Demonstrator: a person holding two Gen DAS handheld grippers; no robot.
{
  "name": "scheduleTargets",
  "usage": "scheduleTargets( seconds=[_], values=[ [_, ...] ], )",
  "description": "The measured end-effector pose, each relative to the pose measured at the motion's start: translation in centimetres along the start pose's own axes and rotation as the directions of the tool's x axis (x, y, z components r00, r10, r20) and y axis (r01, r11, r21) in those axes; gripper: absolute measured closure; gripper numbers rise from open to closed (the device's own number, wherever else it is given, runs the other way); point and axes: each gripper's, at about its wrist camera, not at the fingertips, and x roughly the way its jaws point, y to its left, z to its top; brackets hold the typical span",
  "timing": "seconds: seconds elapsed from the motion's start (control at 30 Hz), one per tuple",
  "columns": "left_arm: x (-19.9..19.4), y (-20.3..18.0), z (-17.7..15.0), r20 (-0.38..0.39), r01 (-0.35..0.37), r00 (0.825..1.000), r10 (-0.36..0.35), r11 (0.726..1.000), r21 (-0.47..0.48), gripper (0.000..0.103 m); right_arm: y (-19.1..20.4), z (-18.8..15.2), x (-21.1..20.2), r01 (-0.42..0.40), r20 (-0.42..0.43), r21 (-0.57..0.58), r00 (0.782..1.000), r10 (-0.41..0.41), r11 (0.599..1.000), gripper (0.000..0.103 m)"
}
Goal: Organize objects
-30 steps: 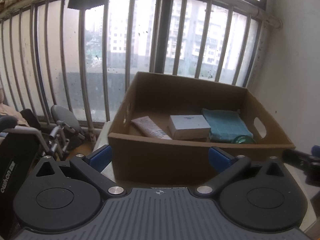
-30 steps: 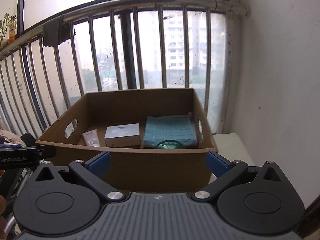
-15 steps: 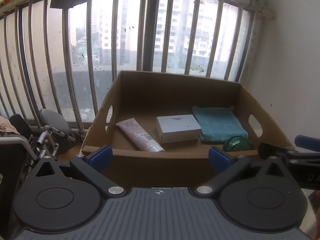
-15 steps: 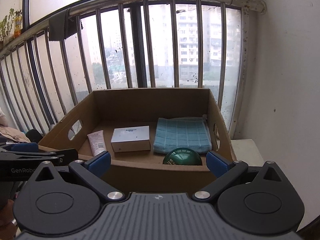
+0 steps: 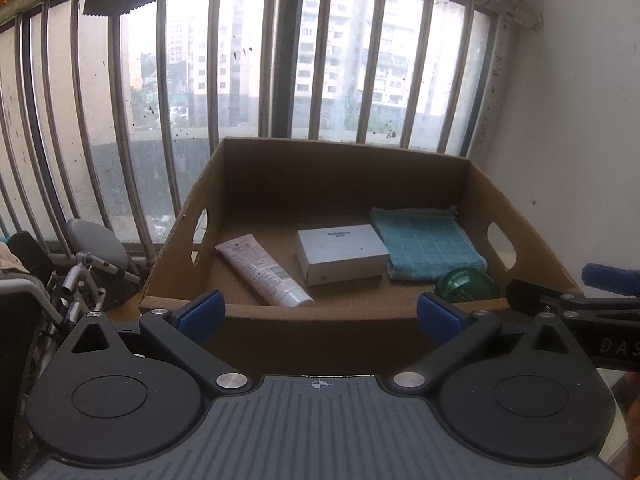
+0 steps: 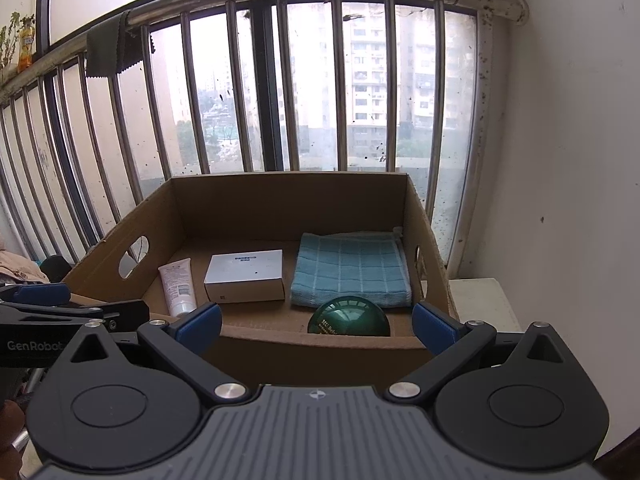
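Barred balcony windows and a white wall close off the corner where I am working, and nearest to me both claws hang short of the cardboard box (image 6: 280, 344), fingers spread wide and holding nothing. My left claw (image 5: 320, 312) sits before the box's near wall on its left half, my right claw (image 6: 318, 322) before the same wall on its right half; neither touches the cardboard that I can see. Just past that near wall, in the box's right front corner, rests the green dome-shaped jar (image 6: 349, 318), straight ahead of my right claw and clearly the nearer reach for that hand. Left of it, the pink tube (image 5: 264, 270) lies with its long axis running from the box's left wall toward the near wall, cap end closest to me, ahead of my left claw. Beside the tube, mid-box, the white carton (image 5: 342, 254) lies flat, and the folded blue towel (image 6: 352, 274) lies between the carton and the box's right wall, behind the jar. I judge the next move turns on clearing the near wall's rim before reaching down for anything inside.
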Motion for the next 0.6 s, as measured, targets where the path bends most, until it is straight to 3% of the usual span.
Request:
scheduleTargets(
  seconds=[0.6],
  values=[
    [-0.1,-0.54,0.08,-0.015,-0.017,1.0,0.017,1.0,0.018,0.0,-0.64,-0.17,0.33,-0.017,-0.026,0.018,1.0,0.018,1.0,0.0]
  ],
)
